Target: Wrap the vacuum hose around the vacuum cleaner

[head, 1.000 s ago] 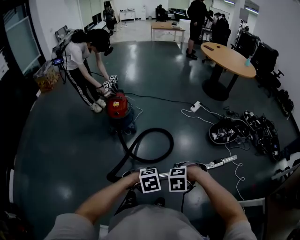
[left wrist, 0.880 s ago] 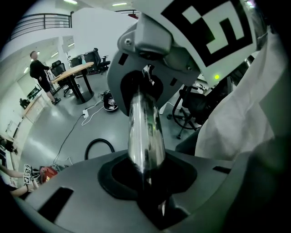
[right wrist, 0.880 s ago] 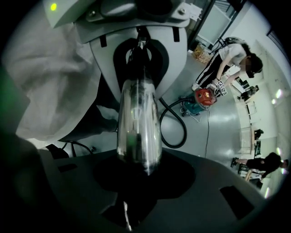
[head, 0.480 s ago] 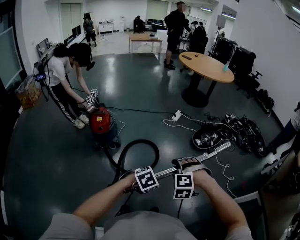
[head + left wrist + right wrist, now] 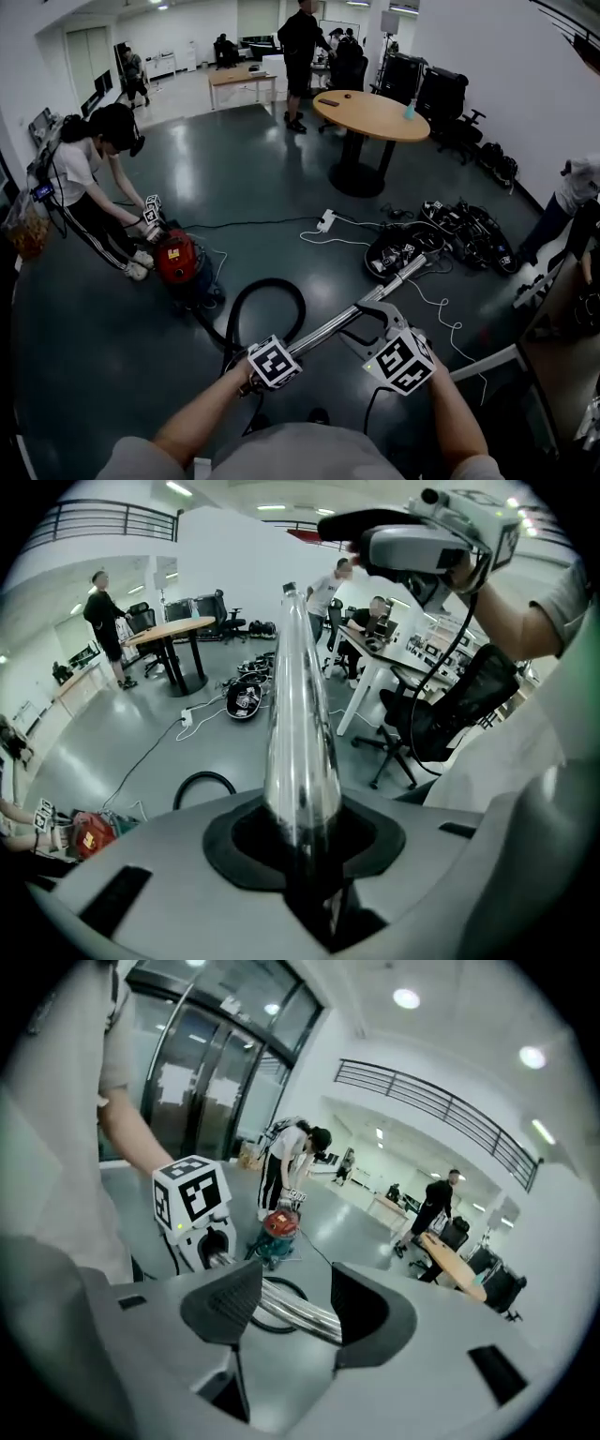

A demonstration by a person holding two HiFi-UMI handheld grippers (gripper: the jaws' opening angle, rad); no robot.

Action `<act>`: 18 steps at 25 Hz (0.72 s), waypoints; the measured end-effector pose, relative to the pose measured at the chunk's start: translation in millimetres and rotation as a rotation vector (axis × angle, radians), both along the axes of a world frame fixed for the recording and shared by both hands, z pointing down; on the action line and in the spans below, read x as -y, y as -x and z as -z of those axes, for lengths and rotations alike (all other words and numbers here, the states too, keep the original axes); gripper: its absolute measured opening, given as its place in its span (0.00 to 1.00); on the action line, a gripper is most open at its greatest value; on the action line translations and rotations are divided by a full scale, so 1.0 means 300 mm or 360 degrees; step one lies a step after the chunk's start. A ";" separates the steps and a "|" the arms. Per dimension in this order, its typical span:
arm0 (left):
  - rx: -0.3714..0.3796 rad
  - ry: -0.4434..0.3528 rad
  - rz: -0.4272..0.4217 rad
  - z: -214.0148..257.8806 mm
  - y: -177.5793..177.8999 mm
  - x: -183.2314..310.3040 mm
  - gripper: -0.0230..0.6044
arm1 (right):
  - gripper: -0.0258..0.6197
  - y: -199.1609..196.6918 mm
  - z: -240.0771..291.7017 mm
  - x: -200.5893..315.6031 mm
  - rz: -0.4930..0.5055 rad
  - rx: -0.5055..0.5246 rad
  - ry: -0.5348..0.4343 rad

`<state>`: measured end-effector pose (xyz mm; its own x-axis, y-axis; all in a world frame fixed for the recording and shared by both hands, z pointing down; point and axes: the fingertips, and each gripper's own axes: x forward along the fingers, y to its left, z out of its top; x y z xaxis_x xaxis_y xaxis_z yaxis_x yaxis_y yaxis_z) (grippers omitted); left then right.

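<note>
Clamping metal wand [image 5: 298, 714]: left gripper [image 5: 302, 841].

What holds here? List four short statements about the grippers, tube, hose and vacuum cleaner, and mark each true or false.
1. The left gripper is shut on the metal tube. True.
2. The right gripper is shut on the tube. False: its fingers have just been opening and stand apart, and the tube shows in the gap, unpressed.
3. The red vacuum cleaner stands on the floor by another person. True.
4. The hose is wound around the vacuum cleaner. False: it lies looped on the floor.
</note>
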<state>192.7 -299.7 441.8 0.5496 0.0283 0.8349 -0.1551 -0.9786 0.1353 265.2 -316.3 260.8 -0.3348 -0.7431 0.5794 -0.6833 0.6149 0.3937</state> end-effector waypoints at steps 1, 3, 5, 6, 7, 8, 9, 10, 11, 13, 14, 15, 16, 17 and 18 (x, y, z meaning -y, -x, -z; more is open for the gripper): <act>-0.0025 0.0004 0.0015 0.003 0.003 -0.002 0.23 | 0.39 0.000 -0.008 0.003 -0.0045 0.0063 -0.0010; -0.0067 0.0001 0.0043 0.007 0.009 -0.001 0.23 | 0.39 0.009 -0.036 0.003 -0.0110 0.0175 -0.0015; -0.0115 -0.0014 0.0063 0.013 0.011 0.006 0.23 | 0.39 0.041 -0.054 -0.010 -0.0126 0.0375 -0.0002; -0.0136 -0.0024 0.0074 0.019 0.013 0.014 0.23 | 0.39 0.055 -0.054 -0.011 -0.0140 0.0492 0.0001; -0.0153 -0.0037 0.0088 0.030 0.015 0.024 0.23 | 0.39 0.061 -0.051 -0.006 -0.0168 0.0595 0.0001; -0.0164 -0.0053 0.0106 0.047 0.018 0.037 0.23 | 0.39 0.060 -0.045 0.003 -0.0204 0.0684 -0.0005; -0.0167 -0.0067 0.0129 0.066 0.024 0.048 0.23 | 0.39 0.057 -0.038 0.012 -0.0246 0.0774 -0.0015; -0.0166 -0.0074 0.0156 0.079 0.033 0.056 0.23 | 0.39 0.056 -0.029 0.019 -0.0293 0.0882 -0.0023; -0.0168 -0.0075 0.0187 0.087 0.043 0.061 0.23 | 0.39 0.055 -0.021 0.023 -0.0342 0.1014 -0.0027; -0.0188 -0.0074 0.0256 0.093 0.052 0.074 0.23 | 0.37 0.048 -0.011 0.031 -0.0429 0.1278 -0.0029; -0.0207 -0.0079 0.0289 0.099 0.051 0.086 0.23 | 0.37 0.042 -0.014 0.038 -0.0464 0.1376 -0.0028; -0.0228 -0.0087 0.0318 0.107 0.048 0.099 0.23 | 0.37 0.038 -0.022 0.049 -0.0493 0.1450 -0.0023; -0.0251 -0.0091 0.0344 0.118 0.047 0.111 0.23 | 0.37 0.041 -0.034 0.063 -0.0515 0.1511 -0.0008; -0.0275 -0.0091 0.0366 0.130 0.047 0.118 0.23 | 0.37 0.049 -0.048 0.078 -0.0525 0.1572 0.0017; -0.0298 -0.0085 0.0383 0.141 0.048 0.118 0.23 | 0.37 0.062 -0.061 0.093 -0.0522 0.1641 0.0053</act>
<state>178.5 -335.1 399.6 0.6796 -0.1628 0.7153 -0.3607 -0.9232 0.1326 246.6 -344.2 279.1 -0.4601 -0.8744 0.1543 -0.8091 0.3413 -0.4785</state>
